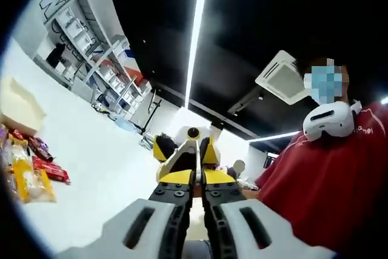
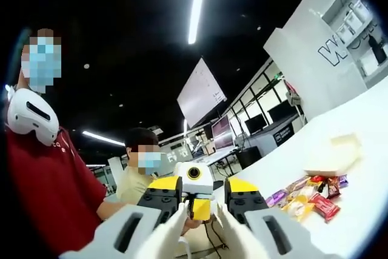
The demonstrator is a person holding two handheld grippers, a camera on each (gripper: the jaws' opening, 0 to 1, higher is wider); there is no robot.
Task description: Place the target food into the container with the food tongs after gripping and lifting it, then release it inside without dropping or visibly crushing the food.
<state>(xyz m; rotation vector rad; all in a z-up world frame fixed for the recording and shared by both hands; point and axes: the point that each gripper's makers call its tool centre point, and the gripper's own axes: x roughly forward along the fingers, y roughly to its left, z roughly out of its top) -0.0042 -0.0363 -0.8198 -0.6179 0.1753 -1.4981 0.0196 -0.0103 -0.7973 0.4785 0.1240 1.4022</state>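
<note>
While our left tongs (image 1: 193,222) sit pinched empty and the right tongs (image 2: 200,225) narrowly parted, we should lower toward the wrapped snacks (image 2: 306,195) beside the container (image 2: 333,156) on the counter (image 2: 370,168).

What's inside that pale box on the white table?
Can't tell. The pale box is seen side-on, so its wall hides its inside. Snack packets lie beside it on the white table, not in it.
</note>
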